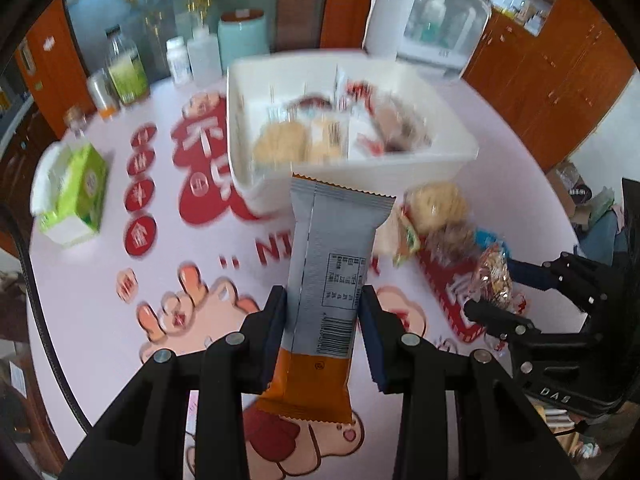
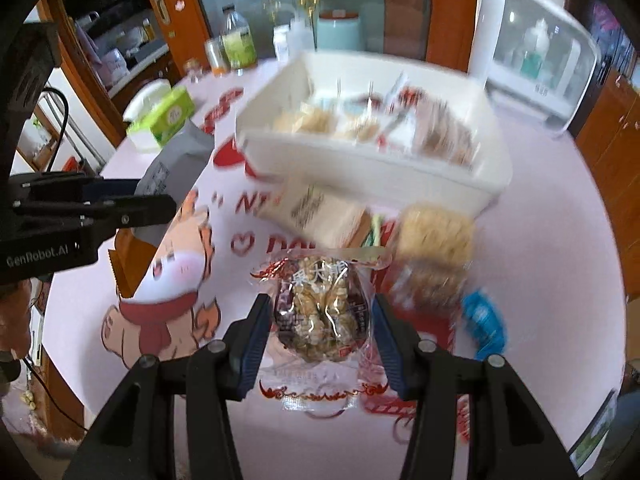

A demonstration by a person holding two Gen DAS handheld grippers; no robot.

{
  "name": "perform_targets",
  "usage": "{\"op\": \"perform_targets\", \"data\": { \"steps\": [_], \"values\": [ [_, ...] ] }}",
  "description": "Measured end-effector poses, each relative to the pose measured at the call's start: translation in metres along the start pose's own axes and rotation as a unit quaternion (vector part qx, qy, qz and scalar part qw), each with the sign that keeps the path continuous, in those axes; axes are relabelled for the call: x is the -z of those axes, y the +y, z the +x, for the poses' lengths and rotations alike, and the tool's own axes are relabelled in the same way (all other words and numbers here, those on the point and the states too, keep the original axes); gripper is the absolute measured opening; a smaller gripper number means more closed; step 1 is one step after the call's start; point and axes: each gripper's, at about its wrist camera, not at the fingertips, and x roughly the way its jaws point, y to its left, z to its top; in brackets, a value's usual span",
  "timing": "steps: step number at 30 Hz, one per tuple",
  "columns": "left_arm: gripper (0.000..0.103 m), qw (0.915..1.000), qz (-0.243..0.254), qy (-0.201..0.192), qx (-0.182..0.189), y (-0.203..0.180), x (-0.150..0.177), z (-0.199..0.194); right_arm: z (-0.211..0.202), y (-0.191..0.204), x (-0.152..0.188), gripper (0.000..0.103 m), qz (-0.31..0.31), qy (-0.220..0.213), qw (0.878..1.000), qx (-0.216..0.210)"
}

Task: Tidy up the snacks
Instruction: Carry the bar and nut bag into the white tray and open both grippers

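My left gripper (image 1: 323, 296) is shut on a grey and orange snack bar wrapper (image 1: 326, 280) and holds it above the table, in front of the white bin (image 1: 448, 160), which holds several wrapped snacks. My right gripper (image 2: 320, 308) is shut on a clear packet of walnut-date snack (image 2: 322, 312) above the table. The left gripper with its grey wrapper (image 2: 176, 164) shows at the left of the right wrist view. The right gripper with its packet (image 1: 492, 280) shows at the right of the left wrist view. Loose snacks (image 2: 434, 240) lie in front of the bin (image 2: 376, 176).
A green tissue box (image 1: 76, 196) sits at the table's left. Bottles and jars (image 1: 124, 68) and a pale green canister (image 1: 242, 40) stand along the far edge. A white cabinet with a clear door (image 1: 432, 20) stands behind the bin. A blue packet (image 2: 484, 320) lies right.
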Motion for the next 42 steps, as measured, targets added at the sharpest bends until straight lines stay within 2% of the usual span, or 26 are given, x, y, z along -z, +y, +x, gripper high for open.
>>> {"op": "perform_targets", "data": {
  "steps": [7,13,16,20,23,27,36,42],
  "values": [
    [0.035,0.9966,0.013,-0.078,-0.023,0.0,-0.05,-0.048,-0.05,-0.016,-0.062,0.051,-0.01,-0.081,0.996,0.042],
    [0.035,0.9869,0.028,-0.148,-0.059,0.002,-0.108,-0.085,-0.094,-0.03,-0.123,0.051,-0.01,-0.153,0.985,0.085],
    [0.036,0.9823,0.029,-0.172,-0.069,0.002,-0.136,-0.098,-0.109,-0.037,-0.152,0.051,-0.007,-0.185,0.977,0.101],
    [0.036,0.9792,0.025,-0.19,-0.066,0.002,-0.173,-0.1,-0.107,-0.045,-0.182,0.051,0.0,-0.199,0.974,0.107],
    [0.036,0.981,0.017,-0.185,-0.055,0.002,-0.195,-0.087,-0.091,-0.056,-0.198,0.051,0.018,-0.187,0.978,0.094],
    [0.036,0.987,0.004,-0.153,-0.05,0.005,-0.211,-0.051,-0.059,-0.072,-0.209,0.052,0.046,-0.155,0.984,0.073],
    [0.036,0.9955,-0.022,-0.076,-0.052,0.018,-0.223,0.039,0.017,-0.097,-0.221,0.052,0.073,-0.086,0.993,0.046],
    [0.036,0.9969,-0.028,-0.038,-0.064,0.026,-0.23,0.085,0.054,-0.104,-0.226,0.054,0.084,-0.057,0.994,0.028]
  ]
}}
